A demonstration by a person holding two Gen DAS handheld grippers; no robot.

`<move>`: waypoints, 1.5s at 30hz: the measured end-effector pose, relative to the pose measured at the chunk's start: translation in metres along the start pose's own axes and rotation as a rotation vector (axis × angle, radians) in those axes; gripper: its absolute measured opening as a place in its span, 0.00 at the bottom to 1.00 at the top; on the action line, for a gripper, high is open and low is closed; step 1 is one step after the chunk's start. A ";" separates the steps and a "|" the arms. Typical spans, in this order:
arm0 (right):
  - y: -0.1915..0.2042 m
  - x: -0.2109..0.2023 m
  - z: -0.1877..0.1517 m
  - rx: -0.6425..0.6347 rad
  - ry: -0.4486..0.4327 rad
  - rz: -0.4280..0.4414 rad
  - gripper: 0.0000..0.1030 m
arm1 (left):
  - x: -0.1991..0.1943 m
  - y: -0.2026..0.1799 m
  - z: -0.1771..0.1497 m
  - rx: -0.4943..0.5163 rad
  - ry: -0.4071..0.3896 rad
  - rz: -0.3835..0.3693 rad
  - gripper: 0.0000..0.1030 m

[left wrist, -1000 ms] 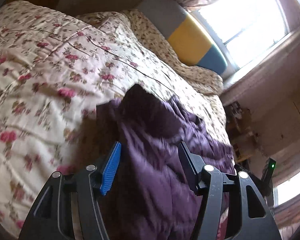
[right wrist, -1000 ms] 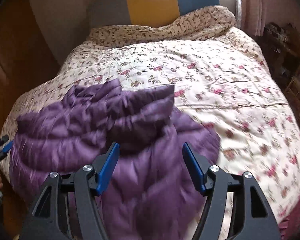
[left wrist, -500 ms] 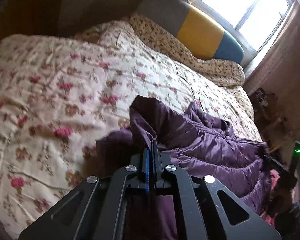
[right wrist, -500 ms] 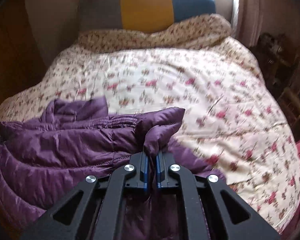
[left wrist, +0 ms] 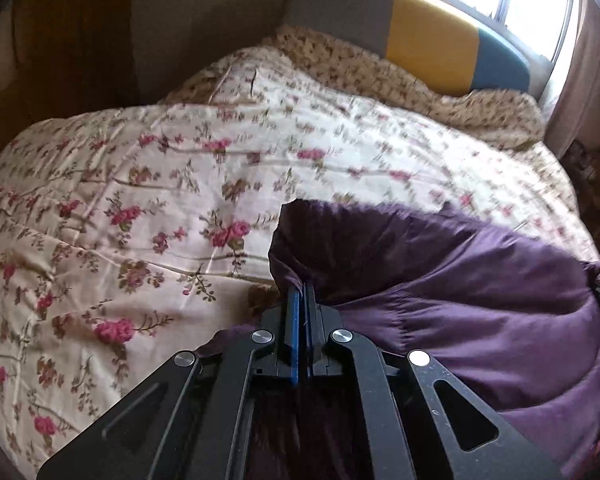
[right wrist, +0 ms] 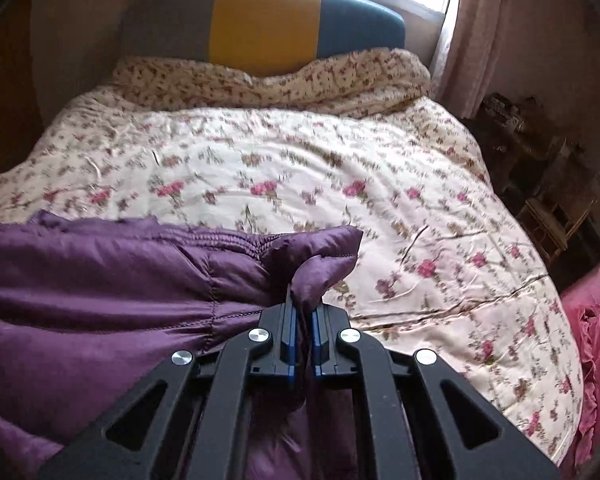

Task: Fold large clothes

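Observation:
A purple padded jacket (left wrist: 480,300) lies bunched on the near part of a bed with a floral quilt (left wrist: 140,200). My left gripper (left wrist: 302,296) is shut on the jacket's left corner, with a fold of purple cloth pinched between its blue pads. In the right wrist view the same purple jacket (right wrist: 100,280) spreads to the left, its gathered hem running across the top. My right gripper (right wrist: 303,304) is shut on the jacket's right corner, which puffs out just above the fingertips. The cloth stretches between the two grips.
A grey, yellow and blue headboard (right wrist: 260,24) stands under a bright window at the far end. The floral quilt (right wrist: 320,168) stretches bare beyond the jacket. Pink fabric (right wrist: 596,320) lies off the bed's right side, and dark wooden furniture (right wrist: 548,184) stands along the right wall.
Both grippers went from wide open above the jacket to shut on its corners. Both have since moved across the bed, and the jacket now stretches wider between them.

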State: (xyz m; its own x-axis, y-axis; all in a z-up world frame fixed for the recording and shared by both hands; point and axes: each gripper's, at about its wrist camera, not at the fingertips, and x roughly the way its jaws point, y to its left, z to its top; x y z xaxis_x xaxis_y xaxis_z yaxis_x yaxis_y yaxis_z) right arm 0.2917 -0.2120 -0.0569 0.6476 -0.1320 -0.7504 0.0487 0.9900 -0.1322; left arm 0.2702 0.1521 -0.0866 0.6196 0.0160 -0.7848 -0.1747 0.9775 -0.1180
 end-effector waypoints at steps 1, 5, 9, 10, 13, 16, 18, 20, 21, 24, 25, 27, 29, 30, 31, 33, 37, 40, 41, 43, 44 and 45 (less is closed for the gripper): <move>0.000 0.007 -0.001 0.000 0.014 -0.001 0.06 | 0.007 0.002 -0.002 -0.008 0.010 0.002 0.02; 0.005 0.027 -0.007 -0.008 0.050 -0.009 0.07 | 0.021 0.004 -0.007 -0.022 0.018 0.006 0.02; 0.012 0.038 -0.011 -0.029 0.057 -0.042 0.10 | 0.025 0.004 -0.010 -0.021 0.003 0.007 0.02; 0.012 0.039 -0.012 -0.031 0.056 -0.048 0.10 | 0.026 0.005 -0.010 -0.027 0.000 0.004 0.02; 0.013 0.039 -0.012 -0.033 0.056 -0.053 0.10 | 0.025 0.003 -0.012 -0.032 -0.002 0.004 0.02; 0.015 0.037 -0.011 -0.043 0.059 -0.065 0.11 | 0.023 0.004 -0.010 -0.047 0.006 -0.013 0.02; 0.015 0.034 -0.009 -0.049 0.065 -0.079 0.11 | 0.017 0.005 -0.008 -0.048 0.009 -0.009 0.06; 0.013 0.031 -0.007 -0.048 0.067 -0.094 0.19 | 0.006 0.007 -0.006 -0.053 -0.003 0.006 0.32; 0.012 0.028 -0.006 -0.046 0.065 -0.099 0.22 | 0.001 0.008 -0.005 -0.058 -0.015 0.001 0.42; 0.009 0.015 -0.003 -0.031 0.048 -0.102 0.38 | -0.024 0.009 -0.005 -0.071 -0.079 -0.027 0.53; 0.010 0.008 -0.003 -0.029 0.042 -0.098 0.38 | -0.031 0.007 -0.004 -0.072 -0.092 -0.041 0.53; 0.013 -0.006 -0.003 -0.031 0.019 -0.098 0.40 | -0.044 0.002 -0.005 -0.067 -0.120 -0.063 0.53; 0.019 -0.019 -0.004 -0.032 0.003 -0.090 0.43 | -0.055 -0.007 -0.006 -0.057 -0.144 -0.086 0.53; 0.024 -0.027 -0.004 -0.030 -0.002 -0.083 0.43 | -0.058 -0.011 -0.008 -0.052 -0.152 -0.096 0.53; 0.027 -0.033 -0.004 -0.029 -0.007 -0.071 0.43 | -0.061 -0.015 -0.010 -0.045 -0.157 -0.104 0.53; 0.040 -0.048 -0.007 -0.029 -0.020 -0.037 0.44 | -0.064 -0.024 -0.016 -0.025 -0.161 -0.122 0.53; 0.071 -0.067 -0.015 -0.061 -0.042 0.012 0.47 | -0.060 -0.038 -0.027 0.014 -0.145 -0.137 0.53; 0.093 -0.071 -0.022 -0.093 -0.052 0.027 0.46 | -0.055 -0.039 -0.036 0.018 -0.129 -0.139 0.53; 0.098 -0.070 -0.025 -0.102 -0.050 0.030 0.46 | -0.053 -0.038 -0.038 0.017 -0.126 -0.138 0.53; 0.110 -0.068 -0.030 -0.127 -0.053 0.024 0.46 | -0.049 -0.037 -0.041 0.019 -0.124 -0.136 0.53; 0.113 -0.066 -0.032 -0.138 -0.056 0.018 0.46 | -0.047 -0.036 -0.043 0.022 -0.124 -0.136 0.53; 0.115 -0.064 -0.033 -0.145 -0.056 0.015 0.46 | -0.046 -0.036 -0.045 0.024 -0.124 -0.135 0.53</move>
State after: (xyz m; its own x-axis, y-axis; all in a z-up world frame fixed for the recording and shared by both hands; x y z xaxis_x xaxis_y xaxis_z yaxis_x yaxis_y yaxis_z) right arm 0.2311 -0.0918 -0.0454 0.6889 -0.1104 -0.7164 -0.0687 0.9739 -0.2161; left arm 0.2137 0.1067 -0.0736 0.7260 -0.0912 -0.6816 -0.0661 0.9773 -0.2012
